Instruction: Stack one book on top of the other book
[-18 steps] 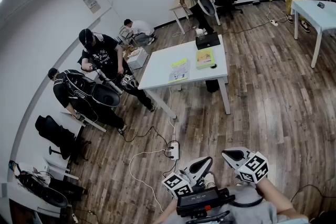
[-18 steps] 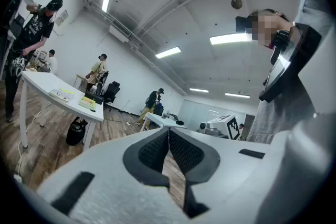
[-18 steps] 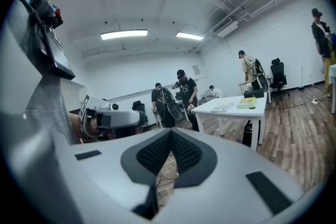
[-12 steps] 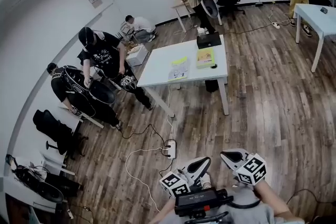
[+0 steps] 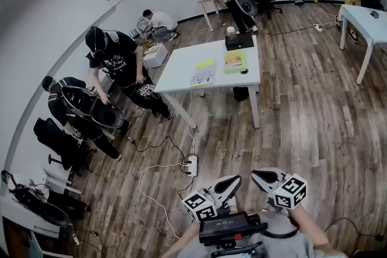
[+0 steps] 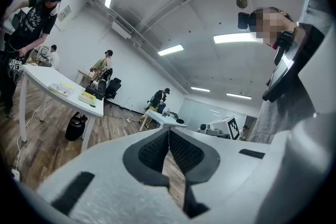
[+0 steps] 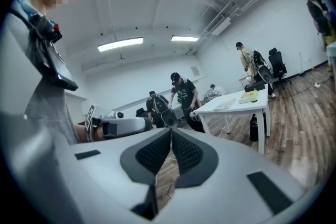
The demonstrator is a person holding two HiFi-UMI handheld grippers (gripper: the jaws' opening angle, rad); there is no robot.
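Two books lie on a white table [image 5: 181, 72] across the room: a thin one with a yellow-green cover [image 5: 204, 74] and a thicker yellow one [image 5: 234, 60] to its right. They also show far off in the left gripper view, thin book [image 6: 62, 88] and thick book [image 6: 87, 97], and in the right gripper view as thick book [image 7: 248, 97]. Both grippers are held close to my body, well short of the table. My left gripper [image 5: 235, 179] is shut and empty. My right gripper [image 5: 254, 174] is shut and empty too.
A black box [image 5: 239, 41] stands at the table's far end, a black bag [image 5: 240, 93] under it. A power strip [image 5: 193, 164] with cables lies on the wood floor between me and the table. Several people work left of the table and at the back. Another white table [image 5: 363, 15] stands right.
The view has shifted toward the table, which now sits a little higher and nearer the frame's middle. The person in black by the table has moved. Both grippers stay shut.
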